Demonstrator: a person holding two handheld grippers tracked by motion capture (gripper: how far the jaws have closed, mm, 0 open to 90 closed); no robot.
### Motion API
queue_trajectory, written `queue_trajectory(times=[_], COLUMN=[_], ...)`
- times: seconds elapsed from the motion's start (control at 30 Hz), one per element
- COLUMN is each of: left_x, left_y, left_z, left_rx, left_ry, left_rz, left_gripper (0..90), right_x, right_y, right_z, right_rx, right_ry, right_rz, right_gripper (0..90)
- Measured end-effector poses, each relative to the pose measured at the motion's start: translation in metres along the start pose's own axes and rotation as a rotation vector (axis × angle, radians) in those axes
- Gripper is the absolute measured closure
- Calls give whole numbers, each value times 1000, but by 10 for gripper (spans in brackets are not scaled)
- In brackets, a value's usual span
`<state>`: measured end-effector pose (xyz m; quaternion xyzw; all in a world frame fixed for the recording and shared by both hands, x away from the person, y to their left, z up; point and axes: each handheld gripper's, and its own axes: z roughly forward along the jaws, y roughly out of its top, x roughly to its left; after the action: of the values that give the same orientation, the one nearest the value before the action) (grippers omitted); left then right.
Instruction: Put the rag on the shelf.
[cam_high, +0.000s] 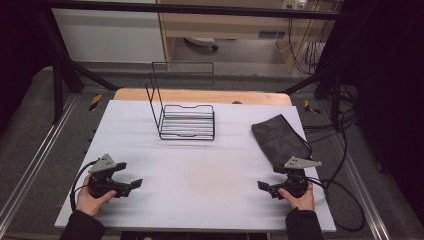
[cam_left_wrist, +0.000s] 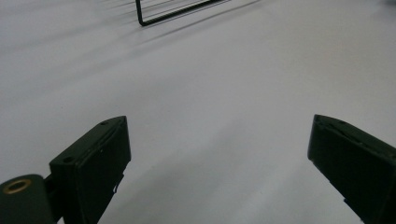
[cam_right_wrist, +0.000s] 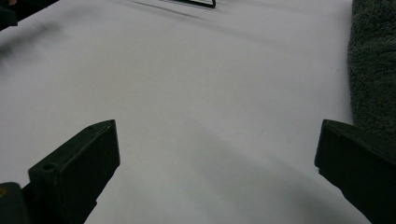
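A black wire rack with a tall back frame stands at the middle back of the white table. To the right of it lies a folded dark grey towel. Near the front left edge, a hand holds my left gripper, which is open and points toward the table's middle. My right gripper is held at the front right, just in front of the towel, and is open too. In the left gripper view the left gripper has bare table between its jaws. The right gripper is empty as well, with the towel at the right edge.
A corner of the rack shows far ahead in the left gripper view, and its base edge in the right gripper view. Black cables trail off the table's right side. A metal frame surrounds the table.
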<state>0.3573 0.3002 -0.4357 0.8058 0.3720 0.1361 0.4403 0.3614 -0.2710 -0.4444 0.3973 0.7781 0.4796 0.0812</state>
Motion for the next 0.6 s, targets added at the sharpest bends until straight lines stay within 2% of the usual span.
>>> queue_trajectory(times=[0.3, 0.4, 0.6], left_x=[2, 2, 2], left_y=[-1, -2, -2], left_z=[-1, -1, -2], left_rx=[-3, -3, -8], left_ry=[11, 13, 15], left_rz=[-16, -10, -10], left_gripper=[64, 64, 64], right_x=[-1, -1, -4], right_y=[1, 1, 7], right_z=[-1, -1, -4], right_rx=[-1, 5, -1], right_ry=[-7, -15, -58], right_rz=[0, 2, -1], right_gripper=[8, 10, 23])
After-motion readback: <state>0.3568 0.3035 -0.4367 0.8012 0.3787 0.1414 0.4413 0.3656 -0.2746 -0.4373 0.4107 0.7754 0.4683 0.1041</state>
